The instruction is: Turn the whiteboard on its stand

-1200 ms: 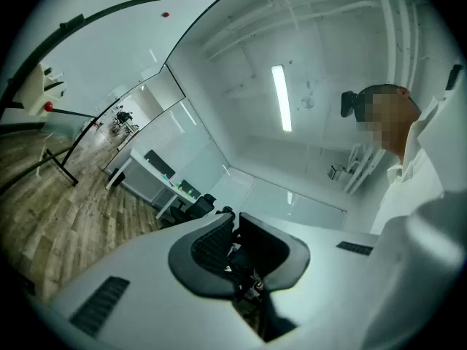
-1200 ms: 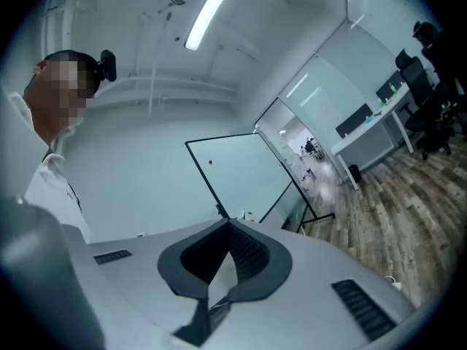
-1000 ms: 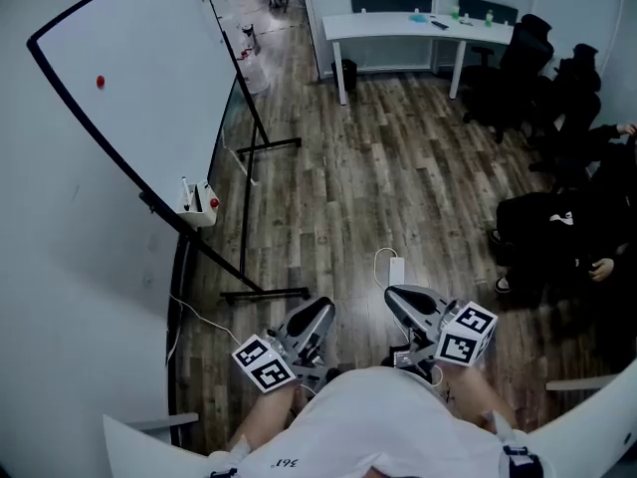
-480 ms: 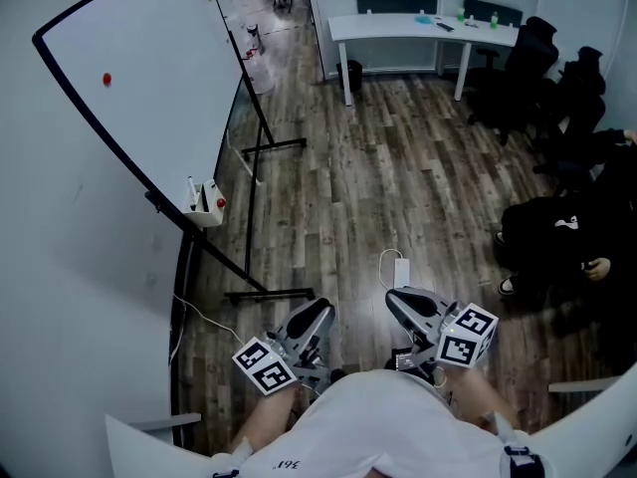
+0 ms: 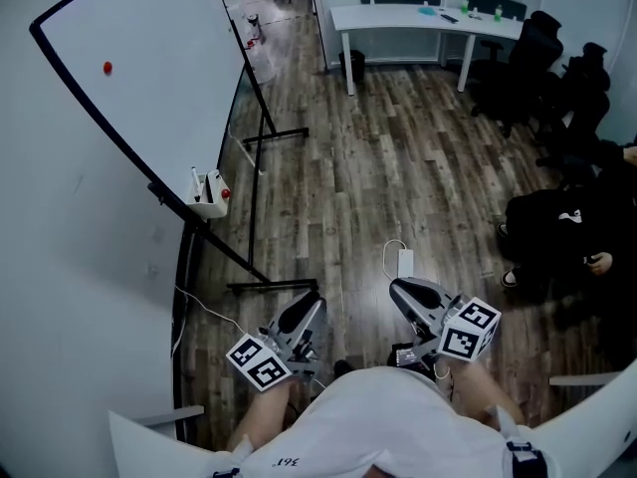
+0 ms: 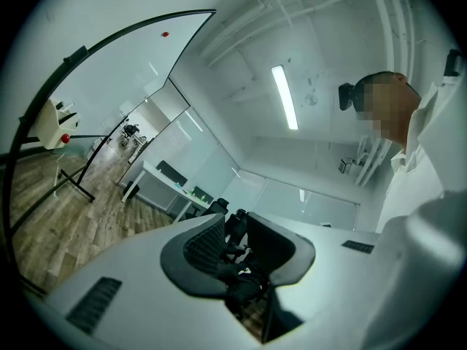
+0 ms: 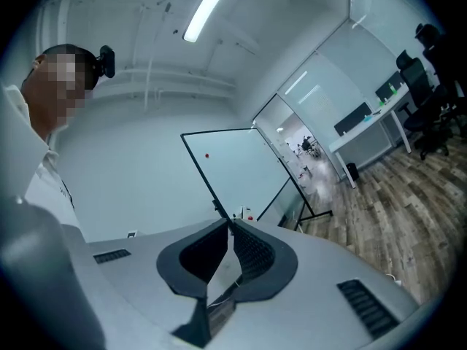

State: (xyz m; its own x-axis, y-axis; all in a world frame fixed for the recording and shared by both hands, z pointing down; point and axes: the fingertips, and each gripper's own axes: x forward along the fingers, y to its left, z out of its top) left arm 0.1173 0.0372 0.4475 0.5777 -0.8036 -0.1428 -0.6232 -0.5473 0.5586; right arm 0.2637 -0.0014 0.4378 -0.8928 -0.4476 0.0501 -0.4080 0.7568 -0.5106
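Whiteboard (image 5: 139,78) sits well ahead-left of both jaws. My left gripper (image 5: 309,305) is nearer, jaws just opening, empty. My right gripper (image 5: 400,289) has its jaws closed, empty.

Office with a plank floor, a desk and dark chairs

A wood-plank floor (image 5: 398,157) of mixed brown and grey boards fills the head view. A white desk (image 5: 418,16) stands at its far end by the back wall, with small items on top, one a green bottle (image 5: 498,12), and a black bin (image 5: 350,65) under its left end. Black chairs (image 5: 523,58) crowd the right side near the desk. Further right a seated person in dark clothes (image 5: 557,227) shows only in part, one shoe (image 5: 508,279) on the floor. A white adapter (image 5: 405,261) lies mid-floor with its looped cord (image 5: 388,249). A thin white wire (image 5: 199,305) trails along the floor by the left wall. The left gripper view shows a long ceiling light (image 6: 283,97).
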